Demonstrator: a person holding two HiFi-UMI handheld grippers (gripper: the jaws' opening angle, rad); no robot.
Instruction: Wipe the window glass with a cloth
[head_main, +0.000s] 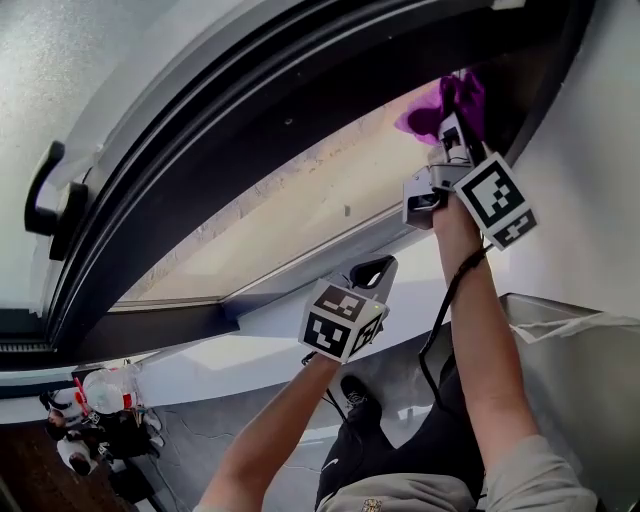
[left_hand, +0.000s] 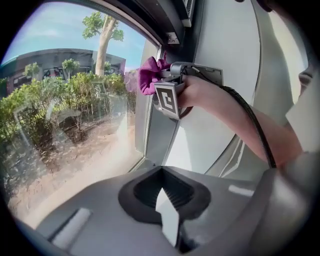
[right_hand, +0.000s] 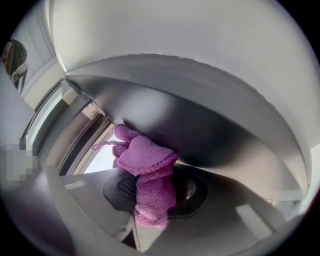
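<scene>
At the upper corner of the window glass (head_main: 300, 215), by the dark frame, my right gripper (head_main: 457, 128) is clamped on the purple cloth (head_main: 447, 103). A wad is left proud of the jaws to meet the pane. Left gripper (head_main: 372, 272) hangs lower, jaws together on nothing, presumably kept clear of the wiping path.

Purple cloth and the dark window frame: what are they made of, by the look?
Cloth: soft knitted or microfibre textile, matte; a looped weave and a stitched edge show.
Window frame: smooth, dark, semi-matte; the faint sheen suggests painted metal or plastic, can't tell which.
</scene>
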